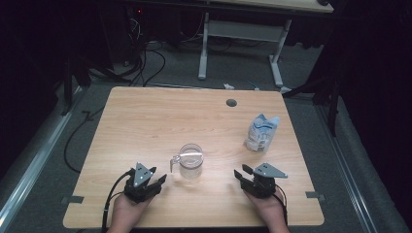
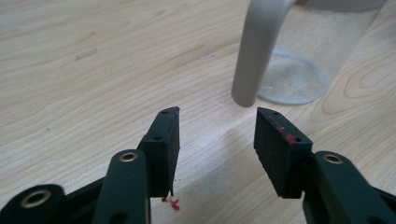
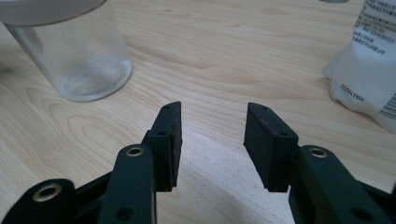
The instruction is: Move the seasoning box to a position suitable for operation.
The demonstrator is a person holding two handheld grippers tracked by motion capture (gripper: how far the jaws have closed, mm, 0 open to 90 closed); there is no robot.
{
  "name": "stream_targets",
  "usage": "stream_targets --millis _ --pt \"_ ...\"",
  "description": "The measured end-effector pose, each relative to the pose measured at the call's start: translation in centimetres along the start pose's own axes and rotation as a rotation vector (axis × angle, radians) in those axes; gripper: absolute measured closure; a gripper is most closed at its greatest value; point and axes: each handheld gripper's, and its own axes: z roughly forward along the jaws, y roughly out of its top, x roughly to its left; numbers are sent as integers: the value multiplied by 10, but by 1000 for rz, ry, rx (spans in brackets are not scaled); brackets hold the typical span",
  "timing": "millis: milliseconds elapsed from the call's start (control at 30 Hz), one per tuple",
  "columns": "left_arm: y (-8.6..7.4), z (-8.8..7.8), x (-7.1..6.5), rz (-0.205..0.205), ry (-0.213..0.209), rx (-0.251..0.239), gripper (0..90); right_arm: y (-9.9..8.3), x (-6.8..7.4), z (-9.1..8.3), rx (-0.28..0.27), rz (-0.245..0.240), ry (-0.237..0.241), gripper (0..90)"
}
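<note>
The clear measuring cup (image 1: 190,160) stands upright on the bench (image 1: 145,121), just ahead of the left hand-held gripper (image 1: 156,175) and slightly to its right, its pale handle (image 2: 258,46) hanging down toward that gripper's open jaws. Those jaws stand wide with nothing between them and line up with the handle, which suggests a grasp there is being prepared. The right hand-held gripper (image 1: 241,171) rests apart from the cup, jaws also wide and empty, probably waiting its turn. Ahead of it and to its right stands a white plastic bag (image 1: 261,132) with printed text, likely the stuff to be poured. The bench is light wood grain with a round cable hole (image 1: 231,103) at its far edge. Beyond it lie grey carpet, loose cables (image 1: 145,60) and another table's white legs (image 1: 204,46) in a dark room.
</note>
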Motion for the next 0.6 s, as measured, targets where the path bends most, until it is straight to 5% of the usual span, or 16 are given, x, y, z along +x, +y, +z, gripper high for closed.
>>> stream_targets --millis 300,433,600 --pt "-4 1 -1 58 -68 -5 416 6 0 4 9 17 -59 535" --pt "-9 -3 6 -14 -83 -17 409 13 5 7 19 24 -65 551" --pt "-6 -9 8 -45 -64 -27 419 25 12 14 67 -25 -63 583"
